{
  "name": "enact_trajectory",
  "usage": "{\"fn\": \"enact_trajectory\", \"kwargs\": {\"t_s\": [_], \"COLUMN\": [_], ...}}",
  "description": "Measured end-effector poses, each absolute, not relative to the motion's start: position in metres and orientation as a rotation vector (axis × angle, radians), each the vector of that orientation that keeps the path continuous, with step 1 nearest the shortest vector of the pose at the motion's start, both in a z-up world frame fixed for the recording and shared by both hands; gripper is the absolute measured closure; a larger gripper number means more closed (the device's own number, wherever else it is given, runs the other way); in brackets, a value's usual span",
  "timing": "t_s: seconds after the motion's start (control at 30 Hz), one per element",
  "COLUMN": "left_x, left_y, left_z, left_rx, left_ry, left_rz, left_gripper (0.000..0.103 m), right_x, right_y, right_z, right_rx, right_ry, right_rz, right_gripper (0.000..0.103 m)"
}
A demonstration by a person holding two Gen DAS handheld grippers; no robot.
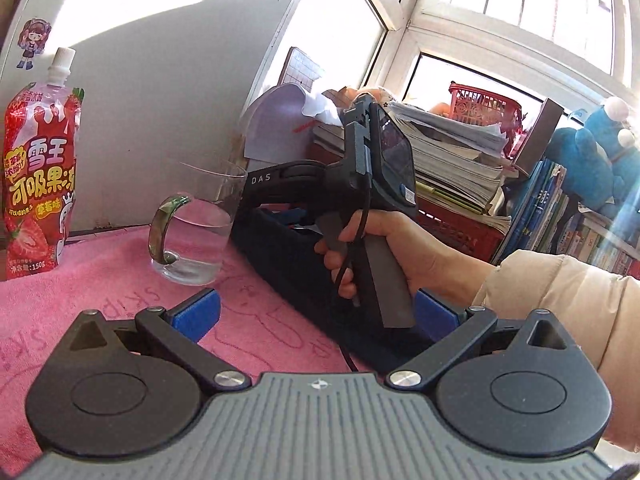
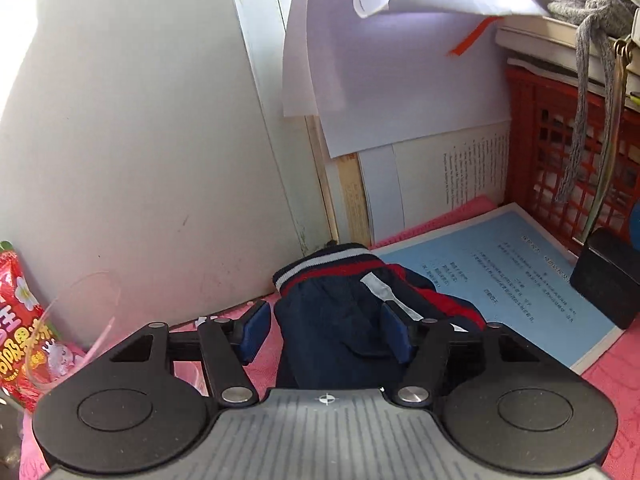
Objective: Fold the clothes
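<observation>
Navy cloth with a red and white striped band, the garment [image 2: 340,320] lies bunched on the pink towel [image 1: 100,280] covering the tabletop, close to the back wall and partly over a blue sheet [image 2: 500,280]. The right gripper [image 2: 326,334] straddles it, fingers [image 2: 252,332] released either side (probably lined up for a pinch). The left gripper [image 1: 316,312] hangs spread near the front edge, grasping nothing, likely waiting beside the glass mug [image 1: 196,224].

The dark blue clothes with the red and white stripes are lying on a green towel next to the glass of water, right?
Not quite. The towel is pink, not green; the right wrist view shows it. The dark blue clothes with red and white stripes do lie on it, near the glass of water.
</observation>
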State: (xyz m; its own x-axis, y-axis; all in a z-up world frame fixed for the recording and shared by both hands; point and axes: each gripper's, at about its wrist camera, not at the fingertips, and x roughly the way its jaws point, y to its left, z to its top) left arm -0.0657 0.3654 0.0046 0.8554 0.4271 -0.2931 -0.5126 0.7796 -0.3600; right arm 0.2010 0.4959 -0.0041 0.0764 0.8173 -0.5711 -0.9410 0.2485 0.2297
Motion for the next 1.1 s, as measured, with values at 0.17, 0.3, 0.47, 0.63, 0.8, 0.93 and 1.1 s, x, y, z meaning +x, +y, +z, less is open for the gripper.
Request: {"fn": "enact_trajectory", "kwargs": {"t_s": [0.17, 0.3, 0.47, 0.63, 0.8, 0.93, 1.1], "left_x": [-0.062, -0.061, -0.06, -0.059, -0.059, -0.058, -0.055], "left_y": [0.366, 0.368, 0.369, 0.37, 0.368, 0.37, 0.373], "left_z": [0.003, 0.001, 0.001, 0.001, 0.002, 0.001, 0.0], "left_rx": [-0.443, -0.447, -0.449, -0.457, -0.447, -0.454, -0.468], "left_ry": [0.217, 0.225, 0.235, 0.245, 0.242, 0.25, 0.272], "left_rz": [0.515, 0.524, 0.533, 0.533, 0.532, 0.526, 0.52], "left_gripper": [0.0, 0.0, 0.0, 0.0, 0.0, 0.0, 0.0], "right_x": [0.22, 0.207, 0.196, 0.205, 0.192, 0.195, 0.19], "right_y": [0.453, 0.47, 0.496, 0.518, 0.478, 0.414, 0.281], "right_z": [0.034, 0.008, -0.029, -0.021, -0.001, 0.014, 0.024], "right_rx": [-0.067, -0.392, -0.477, -0.34, -0.324, -0.28, -0.21], "right_ry": [0.592, 0.595, 0.557, 0.564, 0.521, 0.571, 0.628], "right_rz": [1.292, 1.201, 1.143, 1.044, 1.126, 1.121, 1.023], "right_gripper": [0.036, 0.093, 0.096, 0.085, 0.042, 0.042, 0.027]}}
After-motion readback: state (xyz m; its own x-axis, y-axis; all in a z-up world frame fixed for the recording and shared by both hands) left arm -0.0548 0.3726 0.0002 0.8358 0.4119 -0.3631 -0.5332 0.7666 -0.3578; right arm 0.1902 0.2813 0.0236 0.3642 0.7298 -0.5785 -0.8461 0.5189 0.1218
